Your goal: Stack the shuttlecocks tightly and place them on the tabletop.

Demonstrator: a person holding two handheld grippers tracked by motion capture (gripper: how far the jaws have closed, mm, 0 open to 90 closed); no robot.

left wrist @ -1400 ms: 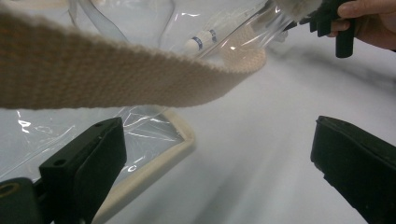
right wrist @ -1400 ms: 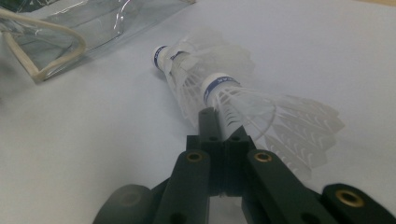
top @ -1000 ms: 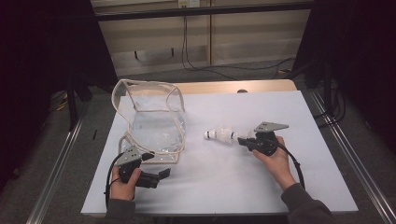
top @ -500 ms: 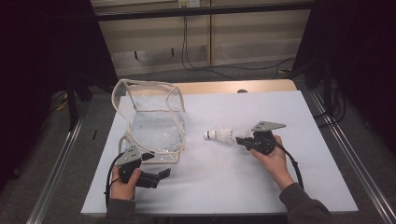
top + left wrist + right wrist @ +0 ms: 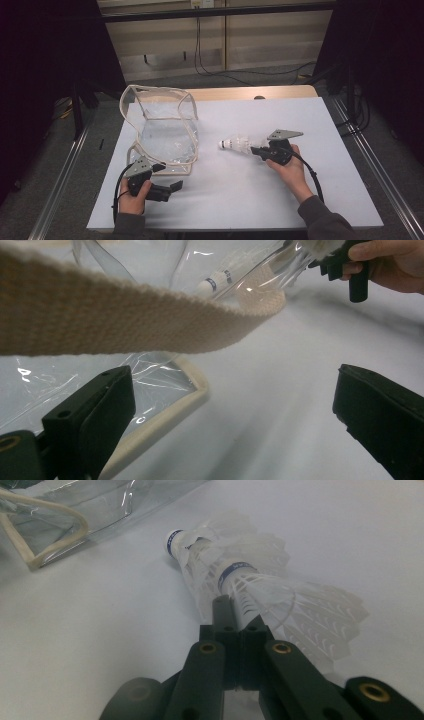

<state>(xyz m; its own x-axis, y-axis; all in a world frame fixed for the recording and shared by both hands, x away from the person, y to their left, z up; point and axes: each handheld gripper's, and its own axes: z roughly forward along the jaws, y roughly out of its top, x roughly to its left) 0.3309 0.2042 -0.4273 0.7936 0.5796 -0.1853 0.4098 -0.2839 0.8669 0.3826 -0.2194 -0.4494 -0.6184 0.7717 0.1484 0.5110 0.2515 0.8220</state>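
While the left gripper (image 5: 170, 189) just sits low on the white table (image 5: 310, 120) near the front edge with its jaws spread wide apart and nothing between them, the right gripper (image 5: 252, 149) is the busy one: its jaws are pinched together on the feather skirt of a stack of white shuttlecocks (image 5: 237, 145), at least two nested into each other, each cork wrapped in a blue band. In the right gripper view you can see the shuttlecocks (image 5: 240, 590) sticking out ahead of the clamped jaws, corks pointing away toward the clear plastic bag (image 5: 75, 510). From above, the stack is roughly mid-table, a bit right of the bag (image 5: 165, 130), close but not touching it, cork end aimed at the bag. The bag stands upright on the left half of the table, see-through with cream trim and a cream woven strap (image 5: 125, 315); that strap hangs right across the top of the left gripper view, with the bag's bottom corner just ahead of the left-hand jaw. Can't tell whether the shuttlecocks are resting on the table or held slightly off it.
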